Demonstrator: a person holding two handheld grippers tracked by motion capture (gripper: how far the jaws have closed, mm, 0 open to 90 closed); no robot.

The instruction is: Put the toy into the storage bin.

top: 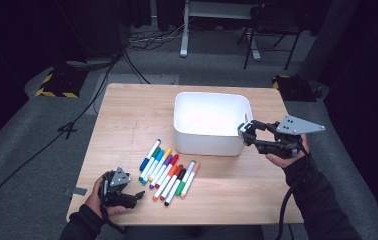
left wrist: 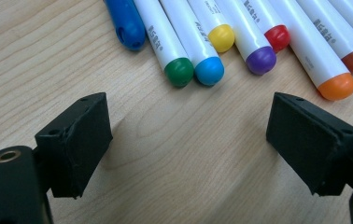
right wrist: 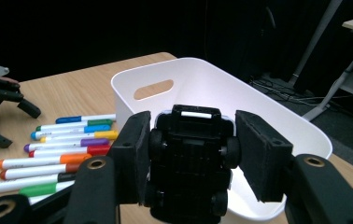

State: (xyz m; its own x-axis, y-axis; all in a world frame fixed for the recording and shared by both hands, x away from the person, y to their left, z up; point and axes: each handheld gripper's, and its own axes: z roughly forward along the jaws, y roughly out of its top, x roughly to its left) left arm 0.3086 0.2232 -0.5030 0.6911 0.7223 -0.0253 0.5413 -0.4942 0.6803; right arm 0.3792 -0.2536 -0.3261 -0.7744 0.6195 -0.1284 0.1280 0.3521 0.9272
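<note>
The right claw [right wrist: 191, 158] grips a black toy car [right wrist: 191, 163] by its wheeled flanks, underside facing the camera, raised above the white bin's [top: 212, 135] 3 o'clock rim. The left claw [left wrist: 188, 144] stands wide open and empty, low over the wooden surface [top: 127, 115] at 7 o'clock of the bin. A row of capped markers [top: 169, 172] lies just beyond it at 12 o'clock.

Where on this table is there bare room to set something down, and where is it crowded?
Bare wood lies left of the white bin, along the table's far edge behind it, and across the near right below the right gripper, which holds a toy car. It is crowded at the marker row beside the left gripper.
</note>
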